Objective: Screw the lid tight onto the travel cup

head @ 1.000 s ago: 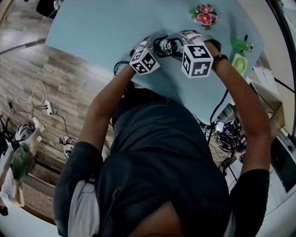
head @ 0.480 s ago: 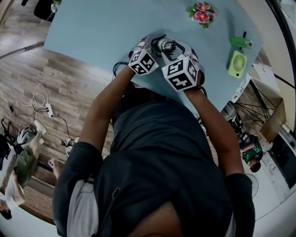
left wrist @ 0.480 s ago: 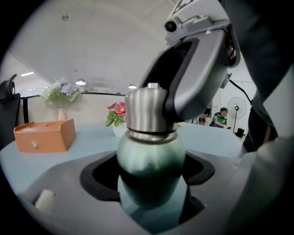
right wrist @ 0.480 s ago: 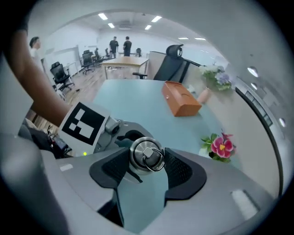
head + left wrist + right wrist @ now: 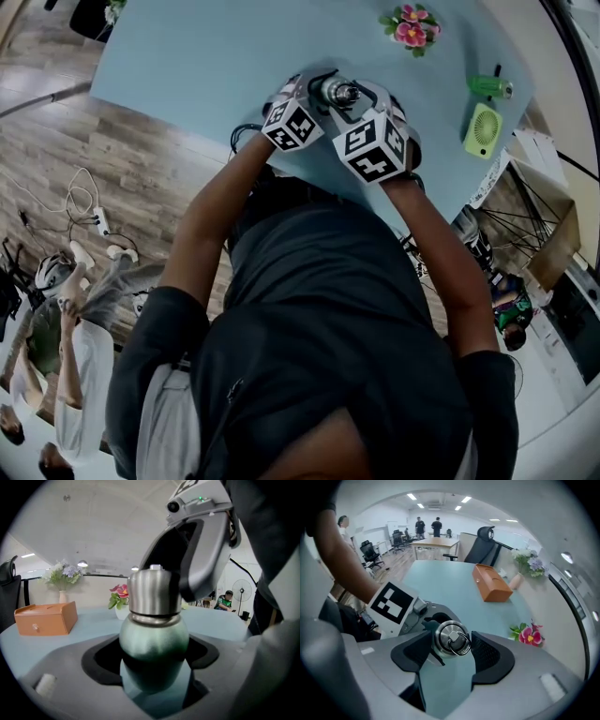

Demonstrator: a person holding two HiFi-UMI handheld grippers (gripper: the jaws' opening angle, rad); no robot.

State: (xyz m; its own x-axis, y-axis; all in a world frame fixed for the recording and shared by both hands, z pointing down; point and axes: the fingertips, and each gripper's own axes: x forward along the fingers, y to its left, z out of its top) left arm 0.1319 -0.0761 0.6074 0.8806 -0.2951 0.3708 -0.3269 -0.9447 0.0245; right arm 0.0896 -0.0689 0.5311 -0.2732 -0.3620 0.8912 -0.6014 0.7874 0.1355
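Left tool (image 5: 152, 653) is spread wide and clamped on the round green body of the cup (image 5: 153, 634), which stands upright near my edge of the bench (image 5: 206, 56). The steel lid (image 5: 154, 592) sits on the cup's neck. From above, the right tool (image 5: 451, 651) has its two pads closed on the lid's side wall, with the small ring on top left free.

I judge the cup to be stiff, fairly light and slick, so the body could spin in the pads if I twist hard. I think the widest part of the body is the best hold, and the lid's straight wall is safer than the ring.

Open bench lies beyond and to the left. To the right, the flowers (image 5: 411, 30) and the green fan (image 5: 481, 130) are well apart. The bench edge below the cup is close.
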